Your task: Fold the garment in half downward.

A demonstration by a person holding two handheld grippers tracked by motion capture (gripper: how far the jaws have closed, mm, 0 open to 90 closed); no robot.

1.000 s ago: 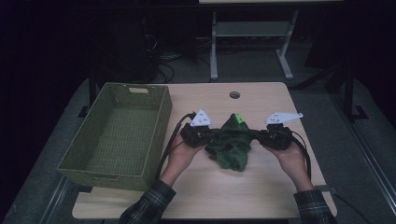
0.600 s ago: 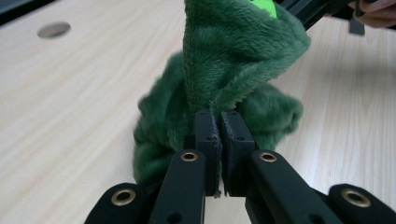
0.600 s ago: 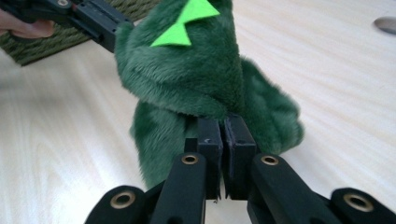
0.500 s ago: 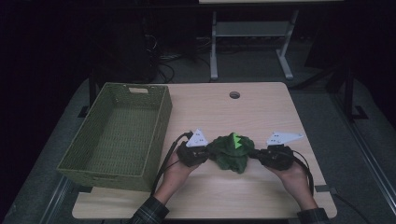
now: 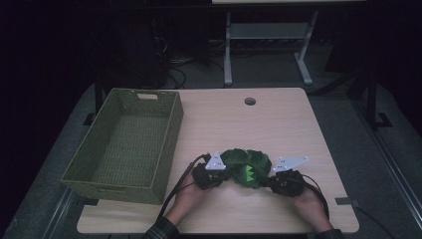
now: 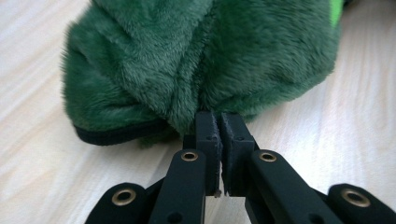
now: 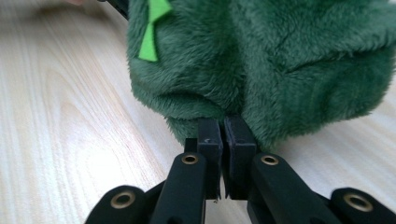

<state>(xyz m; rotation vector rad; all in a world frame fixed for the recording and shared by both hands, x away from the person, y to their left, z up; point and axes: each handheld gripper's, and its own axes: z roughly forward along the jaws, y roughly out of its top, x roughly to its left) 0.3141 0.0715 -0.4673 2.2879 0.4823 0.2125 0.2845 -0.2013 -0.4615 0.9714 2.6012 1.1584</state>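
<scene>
A dark green fleece garment (image 5: 246, 167) with bright green spikes lies bunched on the wooden table (image 5: 278, 124) near its front edge. My left gripper (image 5: 222, 175) is shut on the garment's left end; in the left gripper view the plush fabric (image 6: 196, 65) is pinched between the closed jaws of that gripper (image 6: 219, 122). My right gripper (image 5: 268, 180) is shut on the garment's right end, and the right gripper view has the fleece (image 7: 280, 65) with a light green spike (image 7: 152, 28) caught at the tips of that gripper (image 7: 223, 127). Both hands rest low at the table.
A woven green basket (image 5: 127, 144) stands on the left side of the table, with nothing in it. A round cable hole (image 5: 250, 101) sits near the far edge. Beyond the table stand a metal frame (image 5: 263, 45) and cables on the floor.
Both grippers came down and toward the near edge with the garment. It hung spread between them before; now it is bunched on the table.
</scene>
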